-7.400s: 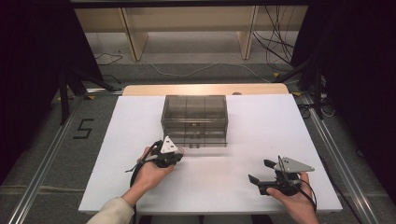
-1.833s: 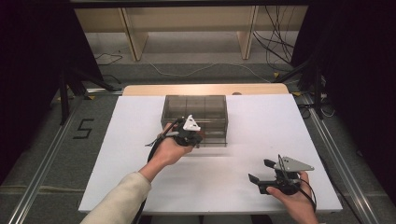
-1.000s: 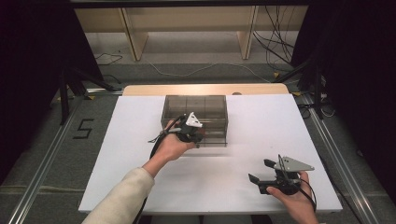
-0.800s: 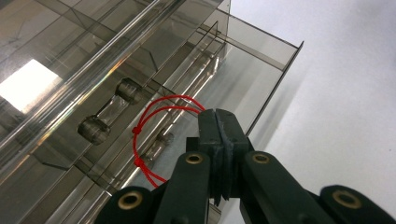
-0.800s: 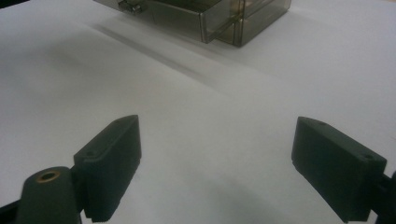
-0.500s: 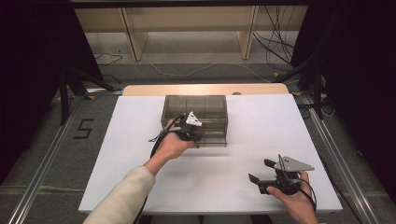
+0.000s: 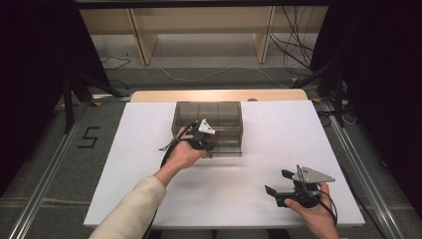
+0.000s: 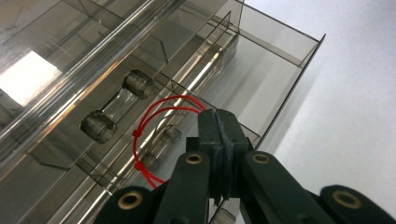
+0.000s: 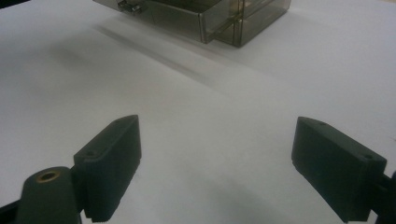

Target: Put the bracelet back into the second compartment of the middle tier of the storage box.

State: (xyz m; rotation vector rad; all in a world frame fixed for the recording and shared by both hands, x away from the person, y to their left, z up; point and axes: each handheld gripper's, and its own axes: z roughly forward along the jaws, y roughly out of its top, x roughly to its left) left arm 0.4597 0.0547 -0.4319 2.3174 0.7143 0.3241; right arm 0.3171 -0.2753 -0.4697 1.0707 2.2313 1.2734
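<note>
White table (image 7: 149,164): bears one smoked clear drawer cabinet (image 7: 219,110), set at the middle toward the far edge, its long axis running left to right across the table and its drawer fronts facing the person. Change noted: the left gripper (image 7: 203,141), which lay on the table short of the cabinet several seconds ago, now stands at the cabinet's front face at a lower drawer (image 8: 261,60), and over the last second nothing has shifted; judged, the reach is done and the pull is the step in hand. That drawer stands slightly proud of the front, its slide axis pointing toward the person. Left gripper jaws pressed fully together, pinching the red cord loop (image 8: 156,116) tied to the drawer's clear bar handle (image 8: 159,147). Right gripper (image 7: 284,185): resting near the table's right front corner, well apart from the cabinet, jaws spread wide, holding nothing.
</note>
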